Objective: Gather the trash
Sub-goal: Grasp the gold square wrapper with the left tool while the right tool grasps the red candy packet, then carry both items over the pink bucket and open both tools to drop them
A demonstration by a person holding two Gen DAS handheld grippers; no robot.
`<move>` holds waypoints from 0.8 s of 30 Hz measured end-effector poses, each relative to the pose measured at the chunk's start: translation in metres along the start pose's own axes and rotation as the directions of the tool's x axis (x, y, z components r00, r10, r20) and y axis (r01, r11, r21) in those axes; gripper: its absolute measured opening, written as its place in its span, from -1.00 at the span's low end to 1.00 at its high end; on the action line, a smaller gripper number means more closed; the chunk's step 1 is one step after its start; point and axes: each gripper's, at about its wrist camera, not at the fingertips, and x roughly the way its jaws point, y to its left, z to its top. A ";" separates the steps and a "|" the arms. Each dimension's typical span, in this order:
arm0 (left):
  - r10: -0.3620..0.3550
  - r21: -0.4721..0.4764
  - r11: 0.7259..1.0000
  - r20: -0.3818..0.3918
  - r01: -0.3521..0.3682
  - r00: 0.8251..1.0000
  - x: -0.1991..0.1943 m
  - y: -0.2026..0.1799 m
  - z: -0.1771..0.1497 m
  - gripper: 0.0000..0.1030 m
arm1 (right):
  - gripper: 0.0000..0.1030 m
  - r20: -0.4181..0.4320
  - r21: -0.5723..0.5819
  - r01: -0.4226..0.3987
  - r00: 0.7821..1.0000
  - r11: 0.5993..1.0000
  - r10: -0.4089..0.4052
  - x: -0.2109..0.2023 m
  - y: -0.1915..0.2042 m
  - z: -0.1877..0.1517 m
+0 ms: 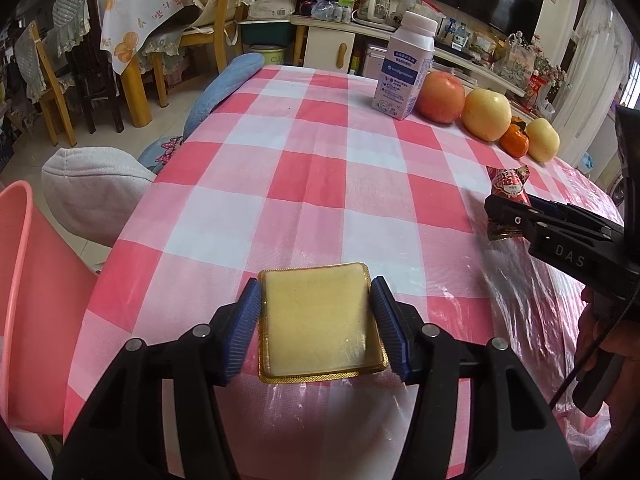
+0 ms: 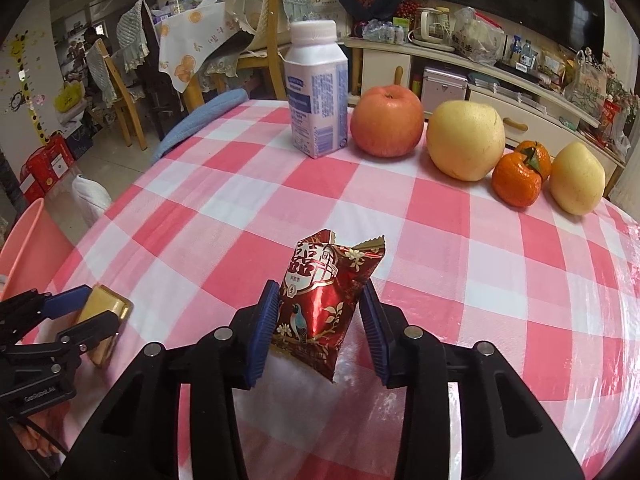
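I'm at the pick-up step, both pieces of trash caught. My left hand-held gripper (image 1: 316,326) has its blue pads against the sides of the gold foil tray (image 1: 318,322), which sits low at the near edge of the table (image 1: 304,168); my right hand-held gripper (image 2: 320,328) pinches the red snack wrapper (image 2: 324,300), standing upright between the pads. Next, I reckon, lift both clear and carry them left to the pink bin (image 1: 36,300) without losing grip on the slick foil. Only the left view shows the bin's depth; the right view shows the tray tilted.
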 end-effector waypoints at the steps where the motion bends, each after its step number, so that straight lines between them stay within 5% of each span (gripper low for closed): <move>1: -0.003 -0.004 1.000 0.000 0.003 1.000 -0.001 0.001 0.000 0.11 | -0.18 0.007 -0.003 -0.007 1.000 1.000 0.007 -0.003 0.002 0.000; 24: 0.012 -0.115 0.993 0.175 0.008 0.984 -0.064 0.050 0.019 0.11 | -0.18 0.081 -0.080 -0.215 0.972 0.973 0.221 -0.062 0.078 -0.014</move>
